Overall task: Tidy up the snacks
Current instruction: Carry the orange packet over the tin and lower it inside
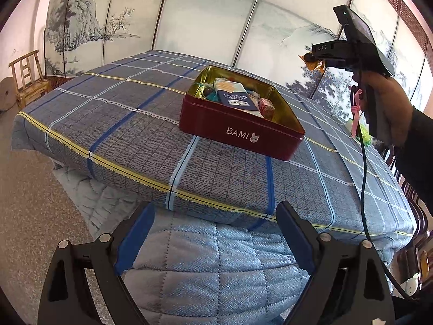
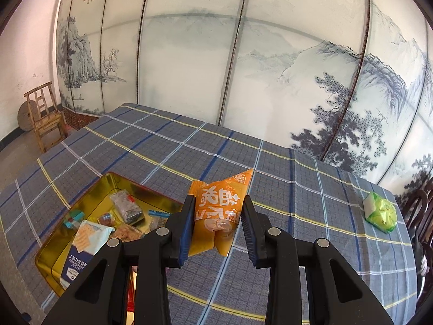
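I see a wide folding screen (image 2: 243,62) behind the table — pale panels painted with ink mountains and pines, calligraphy at its top left corner. Left of it is a plain whitish wall (image 2: 24,62), with a wooden chair (image 2: 46,116) and a round disc leaning behind it. A blue plaid cloth (image 1: 113,124) covers the table; the floor (image 1: 29,203) is speckled — daylight throughout.

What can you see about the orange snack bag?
The orange snack bag is a shiny plastic packet, puffy, with white writing and a clear patch showing food inside. It stands tilted, one pointed corner up. The right hand-held gripper pinches it between blue pads, holding it in the air above the checked cloth, just right of the tin.
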Available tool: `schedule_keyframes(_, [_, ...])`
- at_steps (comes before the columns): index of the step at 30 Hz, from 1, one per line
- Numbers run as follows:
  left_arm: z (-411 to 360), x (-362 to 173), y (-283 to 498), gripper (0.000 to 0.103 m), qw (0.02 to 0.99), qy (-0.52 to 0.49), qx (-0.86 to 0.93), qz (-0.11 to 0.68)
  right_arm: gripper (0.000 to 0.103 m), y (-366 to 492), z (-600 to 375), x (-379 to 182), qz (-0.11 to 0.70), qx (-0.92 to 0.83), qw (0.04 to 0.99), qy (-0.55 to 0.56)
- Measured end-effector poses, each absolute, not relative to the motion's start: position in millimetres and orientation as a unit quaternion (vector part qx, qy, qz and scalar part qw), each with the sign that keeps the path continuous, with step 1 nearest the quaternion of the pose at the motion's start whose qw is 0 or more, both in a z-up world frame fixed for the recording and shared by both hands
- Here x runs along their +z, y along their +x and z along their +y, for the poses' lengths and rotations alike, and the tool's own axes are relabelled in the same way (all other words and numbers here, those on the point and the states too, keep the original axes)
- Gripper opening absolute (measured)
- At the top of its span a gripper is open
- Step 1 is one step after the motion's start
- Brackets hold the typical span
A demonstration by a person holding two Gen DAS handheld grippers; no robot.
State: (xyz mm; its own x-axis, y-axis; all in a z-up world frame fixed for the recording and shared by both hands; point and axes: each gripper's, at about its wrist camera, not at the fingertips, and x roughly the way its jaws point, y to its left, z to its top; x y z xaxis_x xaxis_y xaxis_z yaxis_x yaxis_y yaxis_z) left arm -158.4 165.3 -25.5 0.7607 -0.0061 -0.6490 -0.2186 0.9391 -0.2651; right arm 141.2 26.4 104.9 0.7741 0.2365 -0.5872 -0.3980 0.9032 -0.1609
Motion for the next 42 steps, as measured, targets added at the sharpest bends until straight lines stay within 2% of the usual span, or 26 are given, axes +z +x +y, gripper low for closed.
schedule_keyframes(14, [171,-29,-162,0.089,0.922,-0.173,0.062,0.342,0.034,124,54,95,0.297,0.202,0.921,-0.151])
schedule_keyframes(42, [179,-39,-165,0.089,0.916,-0.18,0.078,0.35,0.035,66,85,15,0.364,0.266,0.877,-0.163])
